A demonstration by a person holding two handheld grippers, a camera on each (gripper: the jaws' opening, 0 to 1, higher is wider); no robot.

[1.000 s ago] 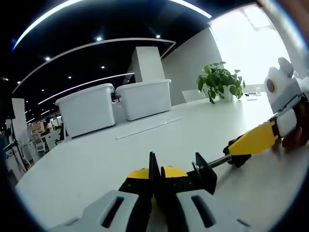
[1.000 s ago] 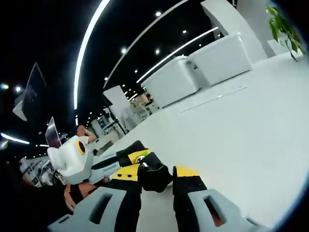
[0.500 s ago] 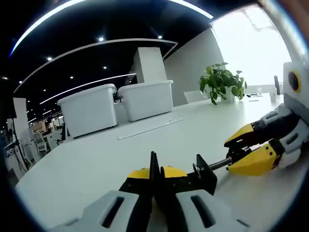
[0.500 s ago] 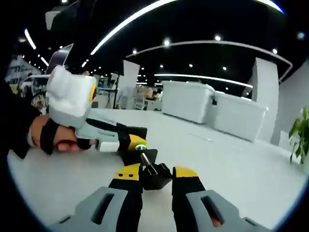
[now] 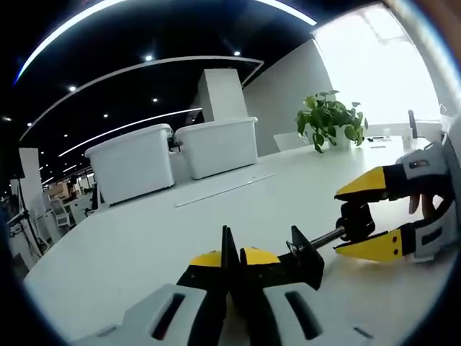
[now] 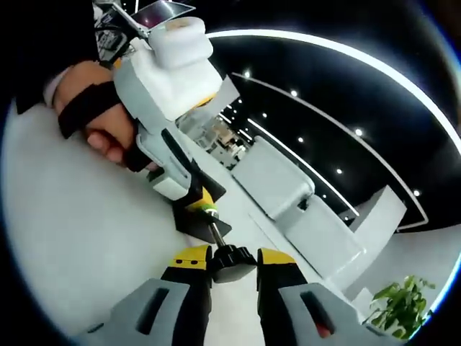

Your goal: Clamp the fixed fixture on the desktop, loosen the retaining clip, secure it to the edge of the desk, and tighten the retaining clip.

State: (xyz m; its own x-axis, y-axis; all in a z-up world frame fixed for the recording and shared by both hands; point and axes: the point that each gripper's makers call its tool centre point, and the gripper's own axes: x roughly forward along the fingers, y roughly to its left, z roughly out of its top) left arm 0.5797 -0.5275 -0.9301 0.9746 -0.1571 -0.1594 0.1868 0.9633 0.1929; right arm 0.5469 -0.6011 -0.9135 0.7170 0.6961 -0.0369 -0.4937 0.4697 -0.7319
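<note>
In the left gripper view we see our left gripper (image 5: 230, 263) low at the bottom, its yellow-tipped fingers pressed together on the thin black plate of the small black metal clamp fixture (image 5: 306, 258), which rests on the wide white counter (image 5: 144, 245). From the fixture a thin steel screw rod (image 5: 325, 238) runs to the right and ends in a black round knob (image 5: 356, 221). The right gripper (image 5: 364, 220) comes in from the right side; its two yellow fingers stand apart, one above the knob and one below it, and we cannot tell if they touch it.

In the right gripper view the right gripper (image 6: 233, 261) has the black knob (image 6: 232, 259) between its yellow-tipped fingers, which seem to close on the knob's sides. The rod (image 6: 215, 229) leads away to the fixture (image 6: 198, 216), where the left gripper (image 6: 198, 205) holds it, with a hand (image 6: 101, 133) behind.

Far on the counter stand two white plastic storage boxes (image 5: 173, 158) and a green potted plant (image 5: 328, 122)
</note>
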